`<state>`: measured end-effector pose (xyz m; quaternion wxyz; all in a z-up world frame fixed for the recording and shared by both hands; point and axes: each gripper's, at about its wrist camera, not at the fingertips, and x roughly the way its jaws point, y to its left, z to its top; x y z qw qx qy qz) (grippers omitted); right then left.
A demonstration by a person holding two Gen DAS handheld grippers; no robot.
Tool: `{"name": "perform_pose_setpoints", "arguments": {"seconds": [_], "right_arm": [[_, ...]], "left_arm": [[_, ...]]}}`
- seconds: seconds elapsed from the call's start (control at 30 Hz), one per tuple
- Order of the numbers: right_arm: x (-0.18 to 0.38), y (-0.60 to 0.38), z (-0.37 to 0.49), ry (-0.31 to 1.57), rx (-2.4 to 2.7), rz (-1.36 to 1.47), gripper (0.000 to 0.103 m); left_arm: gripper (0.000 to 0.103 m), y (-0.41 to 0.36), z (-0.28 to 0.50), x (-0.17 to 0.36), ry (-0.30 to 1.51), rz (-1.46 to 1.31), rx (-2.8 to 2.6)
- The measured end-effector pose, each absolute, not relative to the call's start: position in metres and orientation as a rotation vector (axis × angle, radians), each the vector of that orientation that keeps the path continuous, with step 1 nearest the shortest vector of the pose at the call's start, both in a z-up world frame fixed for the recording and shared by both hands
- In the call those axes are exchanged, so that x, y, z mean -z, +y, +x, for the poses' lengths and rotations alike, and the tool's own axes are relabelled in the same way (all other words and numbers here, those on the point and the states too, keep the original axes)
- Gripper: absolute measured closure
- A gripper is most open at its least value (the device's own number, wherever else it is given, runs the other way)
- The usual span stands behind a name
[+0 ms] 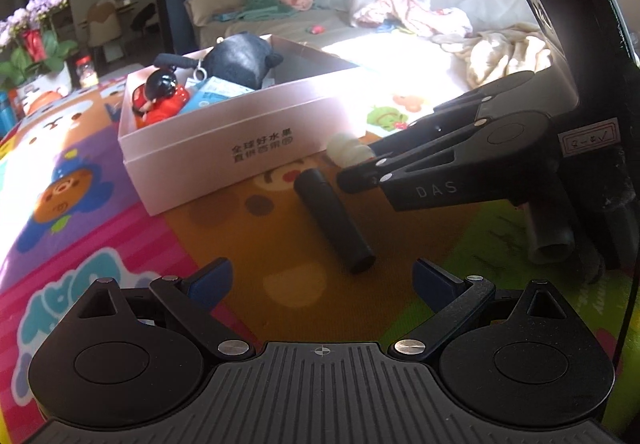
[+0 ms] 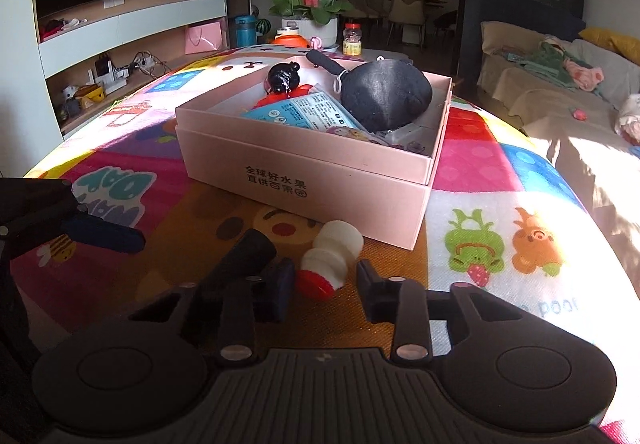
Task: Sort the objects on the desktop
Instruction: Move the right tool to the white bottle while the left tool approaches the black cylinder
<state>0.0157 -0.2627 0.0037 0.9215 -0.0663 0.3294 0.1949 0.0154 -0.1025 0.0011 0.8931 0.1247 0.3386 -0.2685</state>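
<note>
Left wrist view: we see our left gripper point(image 1: 324, 284) held wide open low in the frame, its blue pads apart with nothing between them. The near end of a black cylinder point(image 1: 332, 220) lies on the play mat point(image 1: 100, 204) just ahead of that gap. The cylinder runs up and to the left toward the near wall of the pink box point(image 1: 224, 152) but stops short of it. From the right edge the right gripper point(image 1: 360, 174) reaches in at a slant. Its tips sit just beside the far end of the cylinder and against the small white bottle point(image 1: 348, 150), which lies close to the box's near right corner. In the right wrist view, the right gripper's jaws are drawn in narrow around the bottle's red-capped end, closed on it. The bottle lies on its side, its white body pointing toward the box wall without touching it. The cylinder lies just left of the bottle, its near end behind the left finger. The box's long near edge crosses mid-frame on a diagonal, leaving only a narrow strip of mat between it and the fingertips. Inside the box are a red figure point(image 1: 160, 100), a black plush toy point(image 2: 384, 96) and a blue leaflet point(image 2: 304, 112). Wider bare mat lies to the right of the box, and to its left as well. At the far right edge of the frame the mat ends at sunlit floor before a sofa point(image 2: 560, 84).
</note>
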Motion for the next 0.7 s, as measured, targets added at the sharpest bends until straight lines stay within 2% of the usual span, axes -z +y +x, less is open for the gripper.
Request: {"name": "perform_pose_setpoints", "arguments": {"seconds": [0.27, 0.33, 0.4, 0.53, 0.7], "right_arm": [[-0.002, -0.271, 0.010, 0.673, -0.380, -0.116, 0.072], [-0.002, -0.273, 0.009, 0.668, -0.374, -0.105, 0.065], [-0.003, -0.274, 0.007, 0.658, -0.362, -0.101, 0.047], [-0.003, -0.274, 0.007, 0.658, -0.357, -0.103, 0.041], [-0.003, -0.273, 0.007, 0.650, -0.350, -0.108, 0.028]], "left_arm": [[0.002, -0.098, 0.022, -0.003, 0.625, 0.393, 0.439], [0.002, -0.092, 0.027, -0.006, 0.580, 0.437, 0.366], [0.003, -0.083, 0.033, -0.010, 0.549, 0.464, 0.285], [0.003, -0.064, 0.051, -0.011, 0.534, 0.484, 0.094], [0.003, -0.042, 0.054, -0.023, 0.643, 0.232, 0.199]]}}
